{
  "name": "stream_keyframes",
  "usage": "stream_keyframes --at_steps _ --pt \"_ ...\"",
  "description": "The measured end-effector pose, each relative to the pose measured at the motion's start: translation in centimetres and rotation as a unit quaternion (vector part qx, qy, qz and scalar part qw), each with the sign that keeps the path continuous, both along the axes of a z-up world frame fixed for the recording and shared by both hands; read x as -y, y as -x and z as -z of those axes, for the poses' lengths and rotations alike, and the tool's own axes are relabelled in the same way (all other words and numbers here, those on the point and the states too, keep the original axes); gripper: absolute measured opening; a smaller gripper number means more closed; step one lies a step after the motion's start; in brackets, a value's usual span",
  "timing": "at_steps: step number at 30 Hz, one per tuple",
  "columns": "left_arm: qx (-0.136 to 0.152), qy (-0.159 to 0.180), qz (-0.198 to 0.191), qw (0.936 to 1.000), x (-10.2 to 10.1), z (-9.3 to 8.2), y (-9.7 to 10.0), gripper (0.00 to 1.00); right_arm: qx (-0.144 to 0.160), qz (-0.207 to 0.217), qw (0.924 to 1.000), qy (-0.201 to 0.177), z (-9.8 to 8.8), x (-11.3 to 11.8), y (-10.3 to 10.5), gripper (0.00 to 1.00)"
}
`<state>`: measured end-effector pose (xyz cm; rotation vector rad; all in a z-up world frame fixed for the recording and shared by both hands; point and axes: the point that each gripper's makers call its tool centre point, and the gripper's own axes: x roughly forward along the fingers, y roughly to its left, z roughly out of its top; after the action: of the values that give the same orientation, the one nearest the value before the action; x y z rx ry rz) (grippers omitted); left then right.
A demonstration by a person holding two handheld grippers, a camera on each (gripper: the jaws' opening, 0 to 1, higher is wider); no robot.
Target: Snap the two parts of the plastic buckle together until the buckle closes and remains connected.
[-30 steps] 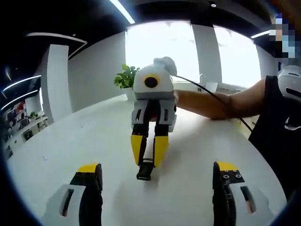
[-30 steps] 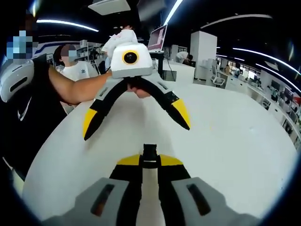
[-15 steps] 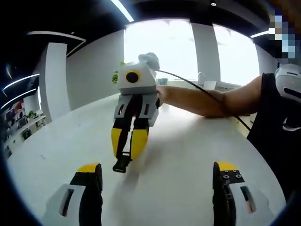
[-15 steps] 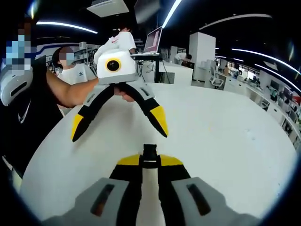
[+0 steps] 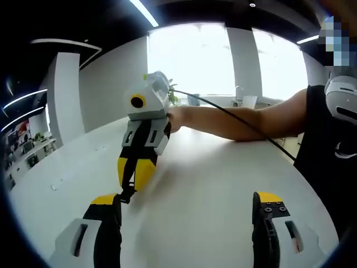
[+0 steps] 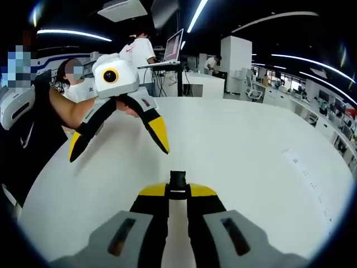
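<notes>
Left gripper view: the right gripper, center left, is closed on a black buckle part over the white table.

Right gripper view: the left gripper, upper left, is wide open and empty; the buckle part sits bottom center. It may slip if the grip loosens.

The right gripper has its yellow-tipped jaws closed on a small black buckle part, which sticks out just past the tips over the white tabletop. Beyond it, toward the tabletop's far left edge, the left gripper hangs above the surface — jaws spread wide, nothing between them — held by a person's hand.
</notes>
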<state>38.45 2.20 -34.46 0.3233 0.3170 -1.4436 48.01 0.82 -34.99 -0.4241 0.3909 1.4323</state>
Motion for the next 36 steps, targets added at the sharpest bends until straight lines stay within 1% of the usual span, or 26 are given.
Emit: stream_keyframes --at_steps 2,3,5,8,10,13,15,16,21,27,30,36 --pt "0.002 -0.002 0.000 1.0000 0.0 0.0 -0.1 0.99 -0.001 0.000 1.0000 0.000 0.1 0.0 0.0 0.10" --pt "0.009 -0.003 -0.003 0.9999 -0.1 -0.1 -0.3 0.99 -0.003 0.000 1.0000 -0.003 0.1 0.1 -0.5 0.10" --pt "0.011 0.002 -0.006 0.9999 -0.2 -0.5 -0.6 0.99 -0.001 0.001 1.0000 0.002 0.3 0.2 -0.7 0.10" --pt "0.011 0.007 -0.008 0.9999 -0.2 -0.7 -0.6 0.99 0.001 0.004 1.0000 -0.002 -0.2 0.3 -1.6 0.10" --pt "0.014 0.005 -0.011 0.9998 -0.2 -0.7 -0.7 0.97 0.003 0.005 1.0000 -0.003 -0.3 0.3 -1.4 0.10" --pt "0.009 0.004 -0.012 0.9999 -0.3 -0.5 -0.6 0.97 0.004 0.007 1.0000 -0.005 -0.6 0.2 -1.8 0.10" --pt "0.003 0.001 -0.012 0.9999 -0.4 -0.3 -1.1 0.98 0.007 0.009 0.9999 -0.002 -0.6 0.1 -2.2 0.10" --pt "0.003 0.000 -0.012 0.9999 -0.4 -0.2 -0.8 0.99 0.007 0.009 0.9999 -0.002 -0.6 0.1 -2.3 0.10" --pt "0.005 0.002 -0.016 0.9999 -0.4 -0.3 -0.7 0.99 0.011 0.012 0.9999 -0.005 -0.6 0.1 -3.3 0.10" --pt "0.008 0.006 -0.021 0.9997 -0.5 -0.7 -1.4 0.99 0.013 0.017 0.9997 -0.008 -0.6 0.5 -4.3 0.10" --pt "0.008 0.007 -0.019 0.9998 -0.5 -0.7 -1.2 0.99 0.010 0.019 0.9997 -0.010 -0.7 0.6 -4.7 0.10" --pt "0.009 0.007 -0.021 0.9997 -0.5 -0.7 -1.3 0.99 0.005 0.027 0.9994 -0.023 -0.7 0.3 -6.5 0.10"
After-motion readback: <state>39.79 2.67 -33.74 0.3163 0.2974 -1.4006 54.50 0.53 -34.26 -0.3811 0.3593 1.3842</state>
